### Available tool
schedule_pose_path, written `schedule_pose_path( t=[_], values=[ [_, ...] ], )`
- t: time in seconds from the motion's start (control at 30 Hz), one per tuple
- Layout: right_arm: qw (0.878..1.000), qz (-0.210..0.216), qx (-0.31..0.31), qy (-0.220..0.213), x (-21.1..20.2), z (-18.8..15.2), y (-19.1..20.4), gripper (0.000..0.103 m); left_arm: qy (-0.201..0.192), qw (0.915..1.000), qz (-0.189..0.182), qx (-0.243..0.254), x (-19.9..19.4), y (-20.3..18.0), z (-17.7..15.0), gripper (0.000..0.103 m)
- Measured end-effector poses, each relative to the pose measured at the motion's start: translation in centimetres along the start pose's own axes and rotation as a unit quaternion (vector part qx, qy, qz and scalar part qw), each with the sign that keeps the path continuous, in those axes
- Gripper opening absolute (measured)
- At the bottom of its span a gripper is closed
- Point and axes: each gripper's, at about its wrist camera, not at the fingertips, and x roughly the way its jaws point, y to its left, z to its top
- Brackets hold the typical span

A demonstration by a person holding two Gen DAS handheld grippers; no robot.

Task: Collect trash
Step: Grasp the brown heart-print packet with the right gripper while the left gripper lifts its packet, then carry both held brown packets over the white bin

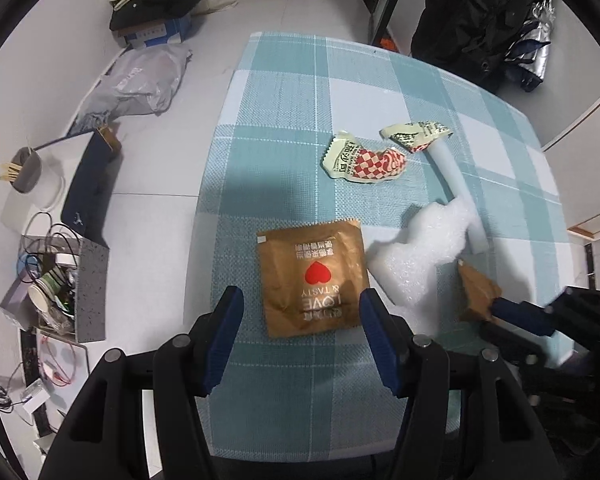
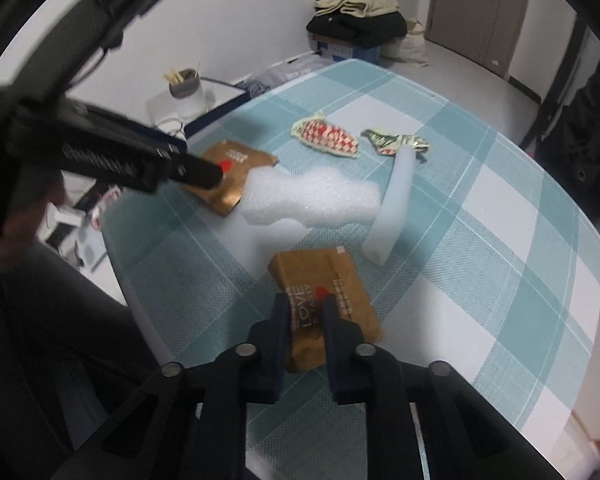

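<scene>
right wrist view: right gripper (image 2: 305,320) is clamped on a brown paper bag (image 2: 328,304) just beside white foam (image 2: 312,200); left gripper (image 1: 300,320) hovers, jaws apart, over another brown bag (image 1: 312,276). next likely lifting toward a bin.

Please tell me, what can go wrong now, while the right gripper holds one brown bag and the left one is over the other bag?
1. The right gripper pinches the brown bag only at its near edge; the thin paper could slip or tear when lifted.
2. The left gripper, jaws open, hovers over the flat bag; closing may catch the tablecloth rather than the bag.
3. The white foam sheet lies close beside that bag and may be pushed away.
</scene>
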Motion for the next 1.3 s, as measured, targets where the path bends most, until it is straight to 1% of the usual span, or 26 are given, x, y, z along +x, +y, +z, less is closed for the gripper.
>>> schedule_pose_path(
  t=[0.1,0.17,0.2,0.23,0.37,0.47,0.53,0.57,0.6,0.67,0.7,0.83,0.9,1.13,1.23,1.3],
  values=[
    [1.000,0.000,0.010,-0.014,-0.8,0.1,-0.4,0.008,0.003,0.9998,0.016,0.009,0.5,-0.4,0.1,0.056],
    [1.000,-0.001,0.018,-0.026,-1.6,0.1,-0.9,0.007,0.012,0.9997,0.018,0.009,0.9,-0.6,0.2,0.056],
    [0.999,0.000,0.023,-0.032,-2.0,-0.1,-1.1,0.005,0.012,0.9997,0.020,0.010,1.0,-0.7,0.2,0.060],
    [0.999,0.001,0.029,-0.039,-2.5,0.0,-1.4,0.005,0.009,0.9996,0.022,0.013,1.0,-0.9,0.3,0.061],
    [0.997,0.003,0.049,-0.063,-3.9,0.0,-2.4,0.004,0.004,0.9996,0.026,0.012,1.1,-1.3,0.3,0.061],
    [0.996,0.003,0.057,-0.076,-4.5,0.2,-3.2,0.004,-0.001,0.9990,0.036,0.026,1.2,-1.8,0.2,0.061],
    [0.995,0.003,0.060,-0.080,-4.9,0.1,-3.3,0.004,-0.003,0.9980,0.049,0.039,1.2,-2.1,0.0,0.060],
    [0.995,0.003,0.061,-0.082,-5.0,0.1,-3.4,0.004,-0.004,0.9979,0.049,0.043,1.2,-2.2,0.0,0.057],
    [0.995,0.003,0.063,-0.083,-5.3,0.1,-3.5,0.004,-0.002,0.9980,0.047,0.043,1.1,-2.2,0.0,0.051],
    [0.994,0.005,0.066,-0.087,-5.5,0.1,-3.5,0.003,0.001,0.9980,0.043,0.046,1.0,-2.2,0.1,0.043],
    [0.994,0.004,0.067,-0.090,-5.7,0.2,-3.5,0.003,0.003,0.9981,0.042,0.045,1.0,-2.1,0.1,0.041],
    [0.992,0.004,0.073,-0.100,-6.2,0.4,-3.6,0.003,0.000,0.9979,0.042,0.050,0.9,-2.3,0.1,0.037],
    [0.991,0.002,0.078,-0.104,-6.4,0.5,-3.6,0.003,-0.003,0.9979,0.037,0.053,0.8,-2.4,0.0,0.031],
    [0.990,-0.004,0.085,-0.116,-7.0,0.5,-3.2,0.003,-0.006,0.9993,0.015,0.034,0.7,-1.5,-0.1,0.031],
    [0.989,-0.006,0.090,-0.120,-7.2,0.5,-3.1,0.003,-0.008,0.9998,-0.002,0.020,0.5,-1.1,-0.1,0.029],
    [0.988,-0.007,0.093,-0.124,-7.3,0.5,-3.0,0.003,-0.009,0.9998,-0.009,0.017,0.5,-1.1,-0.1,0.026]
  ],
)
